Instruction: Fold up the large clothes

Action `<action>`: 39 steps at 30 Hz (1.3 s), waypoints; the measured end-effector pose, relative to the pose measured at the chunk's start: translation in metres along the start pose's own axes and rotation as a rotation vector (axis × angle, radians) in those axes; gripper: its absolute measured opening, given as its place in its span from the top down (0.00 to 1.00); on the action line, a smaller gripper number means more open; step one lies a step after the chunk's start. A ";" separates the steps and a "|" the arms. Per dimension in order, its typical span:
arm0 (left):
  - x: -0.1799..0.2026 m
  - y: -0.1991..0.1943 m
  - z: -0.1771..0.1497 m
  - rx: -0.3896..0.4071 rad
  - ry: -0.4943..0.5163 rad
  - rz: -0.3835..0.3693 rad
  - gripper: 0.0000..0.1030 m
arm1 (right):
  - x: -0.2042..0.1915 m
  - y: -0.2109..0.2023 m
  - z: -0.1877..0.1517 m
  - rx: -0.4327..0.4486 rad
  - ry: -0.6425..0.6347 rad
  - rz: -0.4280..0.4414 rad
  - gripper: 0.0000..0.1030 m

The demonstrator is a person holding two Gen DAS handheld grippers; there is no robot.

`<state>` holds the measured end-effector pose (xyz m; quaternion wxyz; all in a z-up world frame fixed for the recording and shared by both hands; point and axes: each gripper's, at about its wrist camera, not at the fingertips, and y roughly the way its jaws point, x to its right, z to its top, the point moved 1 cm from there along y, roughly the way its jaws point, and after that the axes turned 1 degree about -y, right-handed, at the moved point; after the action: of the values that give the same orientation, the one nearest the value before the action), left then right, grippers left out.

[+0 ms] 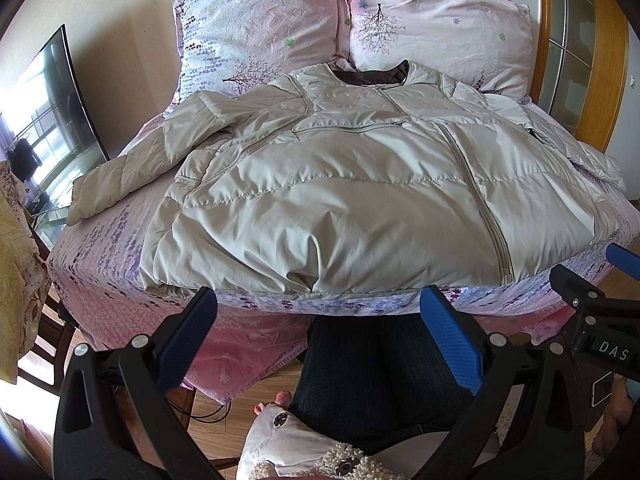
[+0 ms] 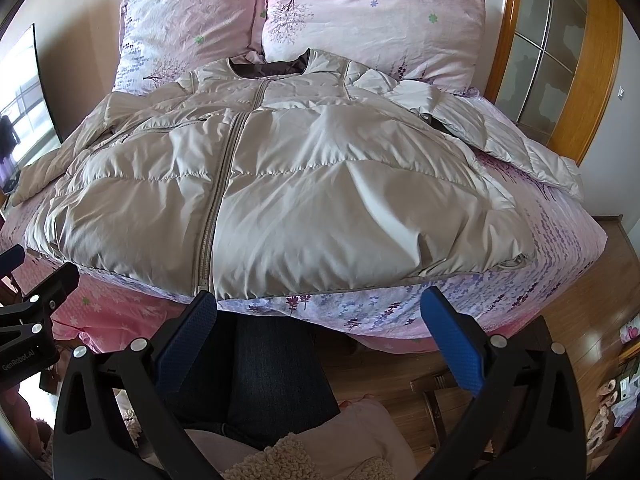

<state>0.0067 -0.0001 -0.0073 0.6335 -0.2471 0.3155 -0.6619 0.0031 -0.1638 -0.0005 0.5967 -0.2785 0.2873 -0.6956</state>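
Jaws both wide apart, empty | jacket (image 2: 280,184) flat on bed (image 2: 560,264), collar twd pillows (image 2: 372,12)

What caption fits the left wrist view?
Open left gripper hovers before a zipped beige jacket spread on a pink bed.

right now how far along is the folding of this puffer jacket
Barely begun. Done: the beige puffer jacket lies spread front-up on the bed, zipped, collar toward the pillows, both sleeves still out to the sides. In hand: nothing; the left gripper and right gripper are open, short of the hem. Left: every fold, sleeves first.
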 end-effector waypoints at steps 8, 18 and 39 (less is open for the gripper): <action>0.000 0.000 0.000 0.000 0.000 0.000 0.02 | 0.001 0.001 0.000 0.000 0.001 0.001 0.01; 0.000 0.000 0.000 0.000 -0.001 -0.001 0.02 | 0.000 -0.001 0.002 0.004 0.003 0.001 0.01; -0.009 0.008 0.004 -0.021 -0.014 -0.063 0.02 | 0.016 0.001 0.022 0.072 0.058 -0.007 0.01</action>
<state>0.0155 0.0084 -0.0097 0.6120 -0.2683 0.3100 -0.6763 0.0176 -0.1815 0.0147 0.5953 -0.2373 0.2784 -0.7154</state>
